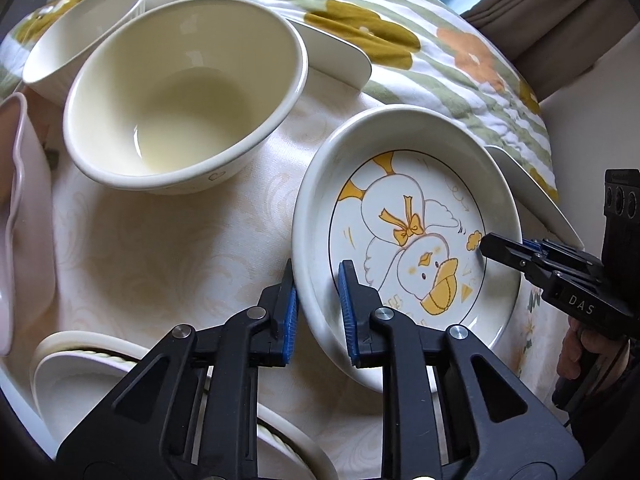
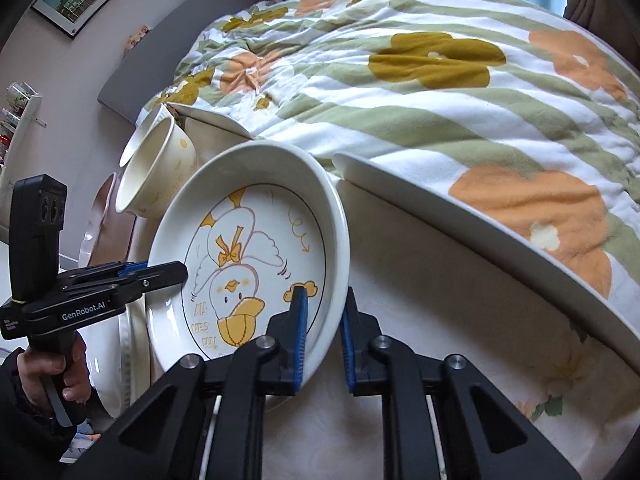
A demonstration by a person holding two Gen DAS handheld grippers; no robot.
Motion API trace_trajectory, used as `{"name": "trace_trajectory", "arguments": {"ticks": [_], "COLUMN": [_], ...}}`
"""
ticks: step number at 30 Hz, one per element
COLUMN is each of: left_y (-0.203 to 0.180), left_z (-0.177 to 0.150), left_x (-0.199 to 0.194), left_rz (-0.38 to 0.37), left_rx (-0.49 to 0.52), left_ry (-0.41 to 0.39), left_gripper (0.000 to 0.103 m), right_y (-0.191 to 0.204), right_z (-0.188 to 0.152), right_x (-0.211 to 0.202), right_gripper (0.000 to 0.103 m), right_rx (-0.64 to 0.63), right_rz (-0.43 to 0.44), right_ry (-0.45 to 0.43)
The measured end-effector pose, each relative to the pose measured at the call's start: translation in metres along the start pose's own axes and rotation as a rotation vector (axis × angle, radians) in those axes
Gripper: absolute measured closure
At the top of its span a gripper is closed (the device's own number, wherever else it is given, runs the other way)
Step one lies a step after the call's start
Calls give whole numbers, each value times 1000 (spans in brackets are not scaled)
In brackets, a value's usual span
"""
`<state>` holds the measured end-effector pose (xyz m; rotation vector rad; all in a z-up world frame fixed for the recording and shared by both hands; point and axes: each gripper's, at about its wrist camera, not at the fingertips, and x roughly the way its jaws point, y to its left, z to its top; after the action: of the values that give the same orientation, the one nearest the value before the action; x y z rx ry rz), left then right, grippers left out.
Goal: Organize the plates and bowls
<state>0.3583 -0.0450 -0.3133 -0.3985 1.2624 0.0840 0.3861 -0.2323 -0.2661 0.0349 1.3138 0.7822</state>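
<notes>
A deep white plate with a yellow duck drawing [image 1: 420, 208] [image 2: 256, 232] lies on the cream tablecloth [image 1: 160, 260]. My left gripper [image 1: 317, 280] is shut on its near-left rim, one blue pad inside the plate and one outside. In the right wrist view the left gripper [image 2: 176, 272] reaches in from the left, held by a hand. My right gripper [image 2: 324, 300] is shut on the opposite rim, which sits between its blue pads. Seen from the left wrist, the right gripper [image 1: 490, 244] comes in over the plate's right edge.
A large cream bowl [image 1: 180, 92] and a smaller bowl [image 1: 80, 36] stand beyond the plate. A pink dish [image 1: 16, 200] is at the left, ribbed white dishes [image 1: 80, 368] at the lower left. White plates [image 2: 440, 208] lie against a floral quilt [image 2: 440, 80].
</notes>
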Motion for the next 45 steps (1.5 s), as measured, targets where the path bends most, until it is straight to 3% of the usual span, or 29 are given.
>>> {"name": "trace_trajectory", "arguments": {"ticks": [10,19,26,34,45], "left_y": [-15,-6,29,71,116], "left_z": [3,-9,-31,-64,-93], "left_x": [-33,-92,-142,-168,-136], "left_rz": [67,15,-53,-87,-113], "left_rx": [132,237,358,459,416], "left_ry": [-95,-161,-173,-133,-13], "left_gripper": [86,86,86,86,86], "right_y": [12,59,127,193,221], "right_z": [-6,-27,-71,-124,-153], "right_x": [-11,-55,-78,-70,-36], "right_gripper": [88,88,88,88,88], "right_rx": [-21,15,124,269,335], "right_rz": [-11,-61,-127,-163,-200], "right_ry": [-27,-132,-214,-266,-214]}}
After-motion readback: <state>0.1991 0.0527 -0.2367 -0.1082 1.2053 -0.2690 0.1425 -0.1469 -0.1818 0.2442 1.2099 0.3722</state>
